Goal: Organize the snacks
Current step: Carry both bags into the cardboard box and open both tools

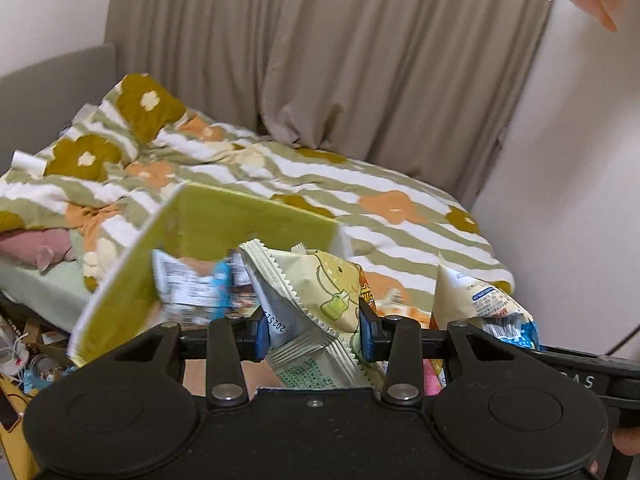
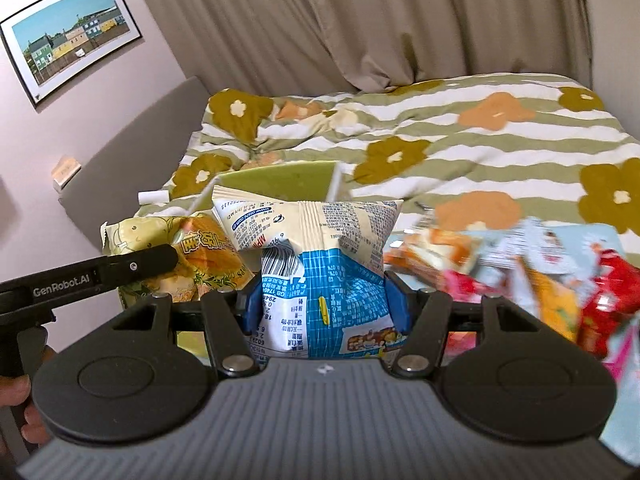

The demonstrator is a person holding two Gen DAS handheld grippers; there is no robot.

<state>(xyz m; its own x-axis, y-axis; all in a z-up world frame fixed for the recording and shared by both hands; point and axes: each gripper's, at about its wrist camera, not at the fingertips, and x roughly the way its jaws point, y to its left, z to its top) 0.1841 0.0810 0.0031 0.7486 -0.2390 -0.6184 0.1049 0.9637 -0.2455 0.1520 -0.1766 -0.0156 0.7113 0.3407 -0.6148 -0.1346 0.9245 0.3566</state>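
L gripper [image 1: 316,336] clamps yellow-green pkt [image 1: 320,300]; R gripper [image 2: 324,304] clamps blue-cream pkt [image 2: 320,256].

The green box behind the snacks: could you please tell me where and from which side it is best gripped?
Probably grip the green box by its thin upright near wall, coming from above with one jaw inside and one outside; its top is open. Both grippers already hold packets.

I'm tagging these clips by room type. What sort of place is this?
Most likely a home bedroom. A bed with a flower-patterned duvet and a grey headboard fills the view, beige curtains hang behind it, and a framed picture is on the wall.
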